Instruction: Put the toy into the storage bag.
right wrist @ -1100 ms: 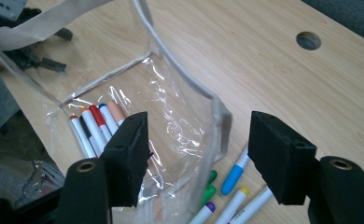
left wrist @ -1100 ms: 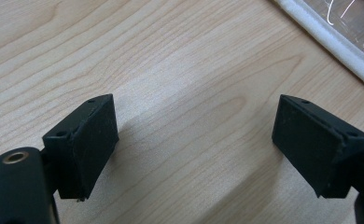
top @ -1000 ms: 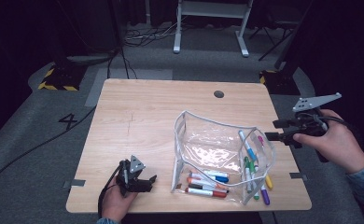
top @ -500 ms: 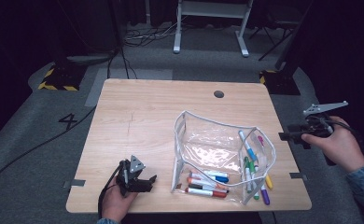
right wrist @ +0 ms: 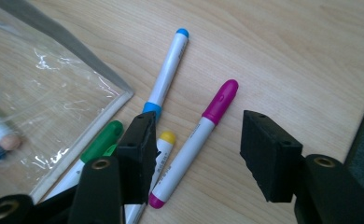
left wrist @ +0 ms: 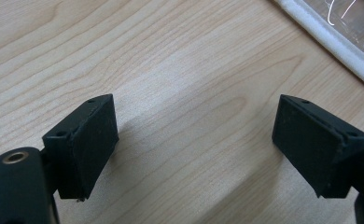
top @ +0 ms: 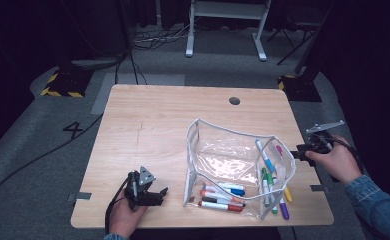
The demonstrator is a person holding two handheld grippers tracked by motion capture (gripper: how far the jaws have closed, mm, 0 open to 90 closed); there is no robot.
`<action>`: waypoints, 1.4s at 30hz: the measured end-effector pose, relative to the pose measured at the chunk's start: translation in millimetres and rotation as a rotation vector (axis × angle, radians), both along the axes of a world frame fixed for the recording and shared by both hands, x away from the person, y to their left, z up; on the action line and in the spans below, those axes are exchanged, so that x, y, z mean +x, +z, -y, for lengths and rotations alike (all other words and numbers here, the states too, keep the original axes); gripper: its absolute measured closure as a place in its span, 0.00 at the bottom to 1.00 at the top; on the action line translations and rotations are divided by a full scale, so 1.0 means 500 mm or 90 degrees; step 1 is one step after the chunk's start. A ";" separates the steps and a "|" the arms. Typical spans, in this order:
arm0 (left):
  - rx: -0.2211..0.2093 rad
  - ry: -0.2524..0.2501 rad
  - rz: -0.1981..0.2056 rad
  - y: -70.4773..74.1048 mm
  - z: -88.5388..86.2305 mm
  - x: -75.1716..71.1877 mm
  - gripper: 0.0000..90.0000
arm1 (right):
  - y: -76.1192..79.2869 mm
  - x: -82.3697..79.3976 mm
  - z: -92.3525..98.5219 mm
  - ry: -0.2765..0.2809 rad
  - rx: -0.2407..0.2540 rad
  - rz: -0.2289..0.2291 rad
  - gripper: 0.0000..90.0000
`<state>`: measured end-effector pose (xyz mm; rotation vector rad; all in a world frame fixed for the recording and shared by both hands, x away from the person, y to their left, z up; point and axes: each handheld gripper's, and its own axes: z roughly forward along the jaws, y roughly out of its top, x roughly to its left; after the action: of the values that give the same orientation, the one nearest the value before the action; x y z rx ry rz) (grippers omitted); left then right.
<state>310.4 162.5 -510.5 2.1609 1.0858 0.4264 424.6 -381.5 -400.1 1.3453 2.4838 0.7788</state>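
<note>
Right gripper view: right gripper [right wrist: 196, 154], jaws apart and just been closing, straddles the white magenta-capped marker [right wrist: 196, 142] untouched near the table's right edge, cap pointing away along the jaws.

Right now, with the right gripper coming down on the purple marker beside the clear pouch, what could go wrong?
1. The purple marker lies close against the yellow marker and the blue marker. The right gripper, whose jaws have just been closing with the marker not yet pinched, may catch two.
2. A jaw could snag the clear pouch edge and drag it.
3. The round marker may roll on the table.
</note>
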 end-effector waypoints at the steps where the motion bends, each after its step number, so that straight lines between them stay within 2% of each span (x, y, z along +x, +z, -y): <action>1: 0.000 0.001 0.000 0.000 0.000 0.000 0.16 | -0.008 0.002 -0.001 -0.002 0.003 -0.002 0.53; 7: 0.000 0.002 0.000 0.000 0.000 0.000 0.16 | -0.066 0.017 -0.008 -0.009 -0.004 -0.026 0.58; 10: 0.000 0.001 0.000 0.000 0.000 0.000 0.16 | -0.092 0.021 -0.012 -0.019 -0.007 -0.047 0.59; 18: 0.000 0.001 0.000 0.000 0.000 0.000 0.16 | -0.134 0.035 -0.008 -0.033 -0.024 -0.065 0.65; 21: 0.000 0.002 0.000 0.000 0.000 0.000 0.16 | -0.145 0.038 -0.006 -0.059 -0.037 -0.077 0.76; 23: 0.000 0.001 0.000 0.000 0.000 0.000 0.16 | -0.143 0.040 -0.002 -0.072 -0.056 -0.079 0.85; 24: 0.000 0.001 0.000 0.000 0.000 0.000 0.16 | -0.143 0.040 -0.001 -0.077 -0.056 -0.079 0.85; 26: 0.000 0.001 0.000 0.000 0.000 0.000 0.16 | -0.143 0.041 0.001 -0.088 -0.051 -0.082 0.85; 31: 0.000 0.001 0.000 0.000 0.000 0.000 0.16 | -0.132 0.040 0.010 -0.078 -0.026 -0.080 0.85; 36: 0.000 0.001 0.000 0.000 0.000 0.000 0.16 | -0.086 0.027 0.015 -0.065 -0.012 -0.064 0.86; 42: 0.000 0.001 0.000 0.000 0.000 0.000 0.16 | -0.006 -0.001 0.012 -0.023 0.009 -0.040 0.85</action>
<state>310.5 162.4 -510.5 2.1600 1.0876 0.4267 424.2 -387.3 -403.4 1.4380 2.4983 0.7587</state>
